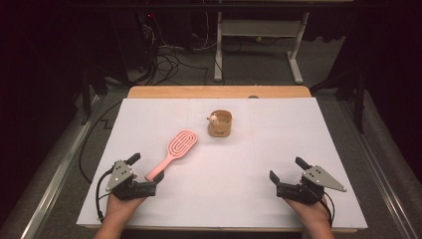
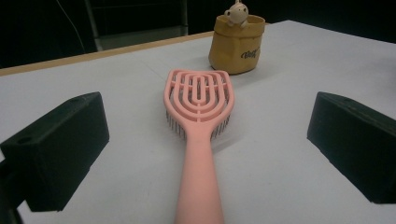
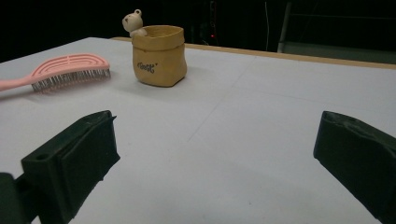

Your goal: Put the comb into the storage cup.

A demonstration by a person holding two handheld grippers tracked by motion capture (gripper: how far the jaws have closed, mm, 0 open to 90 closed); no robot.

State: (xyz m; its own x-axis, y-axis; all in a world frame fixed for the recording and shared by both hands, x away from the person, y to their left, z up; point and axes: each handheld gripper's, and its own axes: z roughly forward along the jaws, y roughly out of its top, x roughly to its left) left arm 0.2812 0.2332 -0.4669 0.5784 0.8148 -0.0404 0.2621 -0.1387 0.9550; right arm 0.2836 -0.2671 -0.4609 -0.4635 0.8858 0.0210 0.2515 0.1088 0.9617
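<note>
A: Where are you in the job?

B: At the approach, I'd say. My left gripper (image 1: 145, 169) sits at the near left of the bench (image 1: 278, 149), jaws spread wide with nothing between the pads. The pink hairbrush (image 1: 175, 149) lies bristles down, its handle end pointing straight into that gap. In the left gripper view the handle (image 2: 198, 186) runs up the middle between the 2 black jaws, touching neither.

A: And the other side?

B: The right gripper (image 1: 286, 172) rests at the near right, well apart from everything, jaws also released and bare. From its camera I see the brush (image 3: 65, 70) far off to the left and the tan bag-shaped holder (image 3: 159, 56) with a little bear figure (image 3: 133, 22) at its rim.

A: Where does that holder stand?

B: Upright toward the middle-back of the bench, just beyond the brush head, near but not touching it as far as I can tell.

A: So what does the next move call for?

B: My guess is closing the left jaws on the handle. I need to ease forward a touch so the pads flank the handle squarely, stay low, then clench. The handle is narrow and smooth, so an off-centre pinch could make it swivel
</note>
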